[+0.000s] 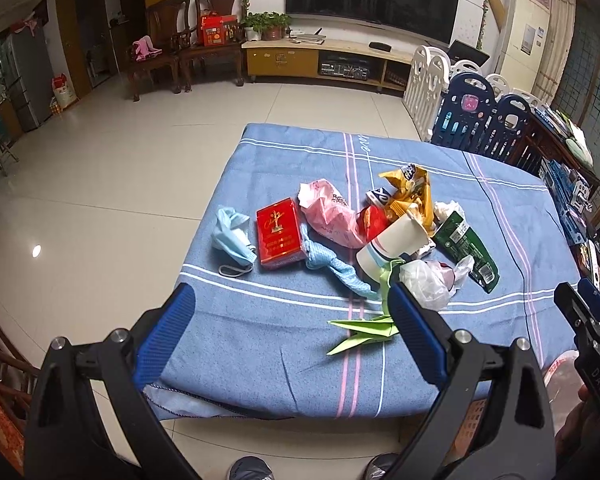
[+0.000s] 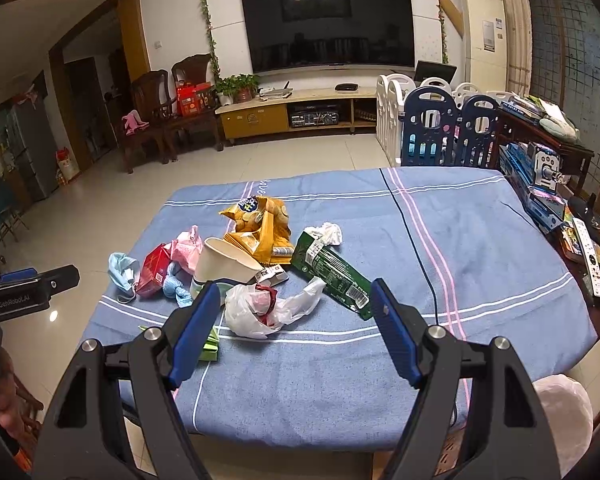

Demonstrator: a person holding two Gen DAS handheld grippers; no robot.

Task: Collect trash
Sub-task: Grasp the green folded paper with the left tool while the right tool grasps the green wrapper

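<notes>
- Blue striped cloth (image 2: 480, 240) covers a table holding a trash pile.
- Green wrapper (image 2: 332, 272) runs diagonally, far-left to near-right; cup (image 2: 224, 266) lies tipped, mouth far-left.
- Left gripper (image 1: 292, 312) and right gripper (image 2: 296, 300) hover, fingers apart, empty.

Television (image 2: 327, 26) on wall; below it, low cabinet (image 2: 296, 114); left of cabinet, two wooden chairs (image 2: 168, 108); right, folded playpen panels (image 2: 440, 124).

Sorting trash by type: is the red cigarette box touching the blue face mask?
Apart. Left wrist view shows bare cloth between red cigarette box and blue face mask.
</notes>
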